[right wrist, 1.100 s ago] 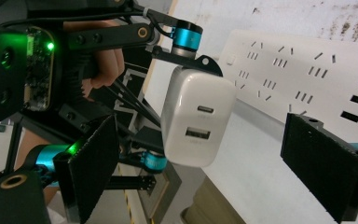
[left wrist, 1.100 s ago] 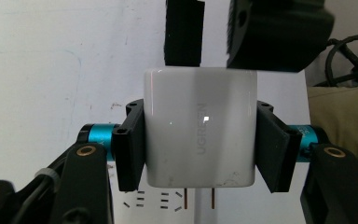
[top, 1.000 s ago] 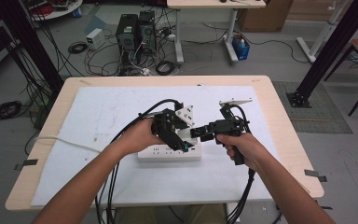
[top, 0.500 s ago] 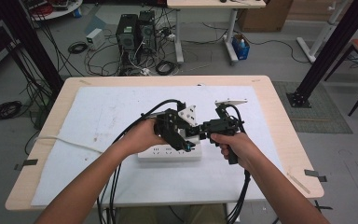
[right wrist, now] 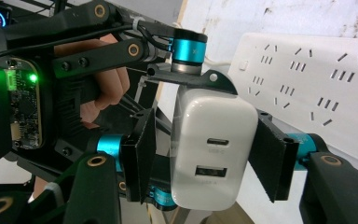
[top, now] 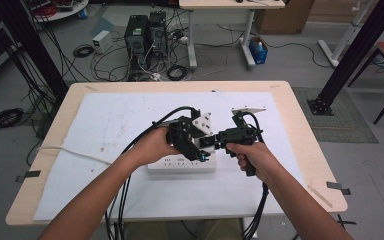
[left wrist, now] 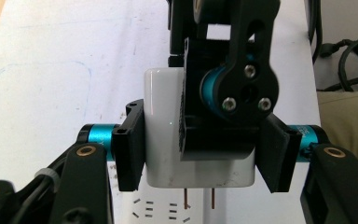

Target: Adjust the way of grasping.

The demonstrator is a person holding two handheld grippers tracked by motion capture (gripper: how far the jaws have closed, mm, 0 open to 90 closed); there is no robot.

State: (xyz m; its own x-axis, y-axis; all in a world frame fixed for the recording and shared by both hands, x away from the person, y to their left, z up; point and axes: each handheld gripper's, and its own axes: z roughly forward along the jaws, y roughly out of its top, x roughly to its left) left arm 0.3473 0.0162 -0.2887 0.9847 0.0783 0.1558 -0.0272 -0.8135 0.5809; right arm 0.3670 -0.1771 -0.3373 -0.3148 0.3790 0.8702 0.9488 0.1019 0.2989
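Note:
A white USB charger (left wrist: 168, 154) hangs just above the white power strip (top: 180, 164), its two prongs pointing down at the sockets. My left gripper (left wrist: 200, 149) is shut on the charger's two sides, seen from above at the left gripper (top: 194, 147). My right gripper (right wrist: 205, 158) faces the charger (right wrist: 212, 149) and its two ports. Its jaws have just been closing around the charger. The right pad (right wrist: 268, 158) is at the charger's edge. A narrow gap remains at the left pad (right wrist: 140, 156). From above, the right gripper (top: 219, 142) meets the left over the strip.
The power strip (right wrist: 307, 70) lies on a white sheet (top: 105, 130) covering the wooden table (top: 310, 150), and its cord (top: 70, 150) runs off to the left. Black cables trail from both grippers toward the near edge. Computers and loose cables sit on the floor beyond.
The right gripper's jaws have drawn in around the charger held by the left gripper. Both hands stay about where they were.

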